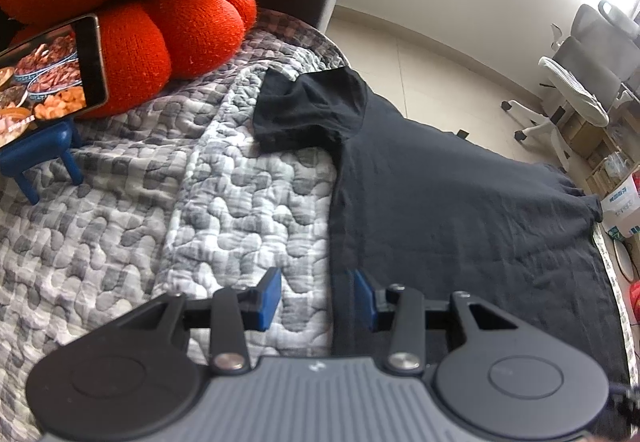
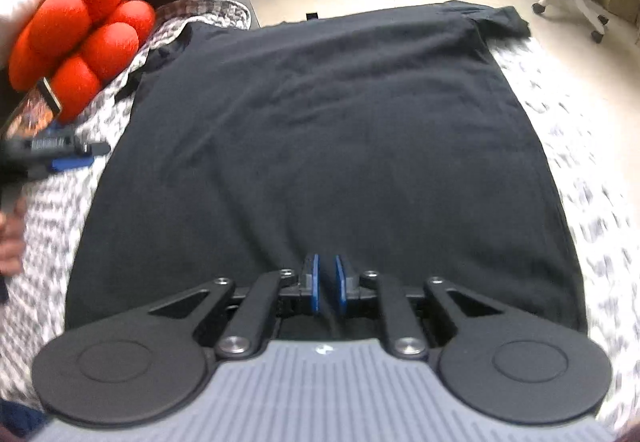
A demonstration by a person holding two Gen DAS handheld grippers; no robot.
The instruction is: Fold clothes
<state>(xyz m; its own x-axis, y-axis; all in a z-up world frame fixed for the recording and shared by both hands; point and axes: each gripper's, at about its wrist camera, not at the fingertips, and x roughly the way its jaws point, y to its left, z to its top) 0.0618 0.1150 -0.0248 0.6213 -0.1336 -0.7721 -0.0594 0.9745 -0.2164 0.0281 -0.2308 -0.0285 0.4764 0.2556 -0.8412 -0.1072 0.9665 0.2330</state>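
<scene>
Phone [image 1: 48, 69]: left part of its screen cut off by the left wrist picture's edge.
Shirt [image 2: 320, 145]: near hem hidden behind the right tool [image 2: 327, 288]; whether cloth sits between its pads cannot be told.
Quilt [image 2: 592, 177]: pattern smeared by blur in the right wrist view.
Hand [image 2: 10, 238]: cut by the left edge, blurred.
Boxes [image 1: 620, 201]: print too small to read.

A grey-and-white quilted bed cover [image 1: 224, 177] carried a black T-shirt [image 2: 320, 145] spread flat ahead of the right gripper [image 2: 327, 288]; a red knotted cushion [image 1: 160, 9] sat far left.
</scene>
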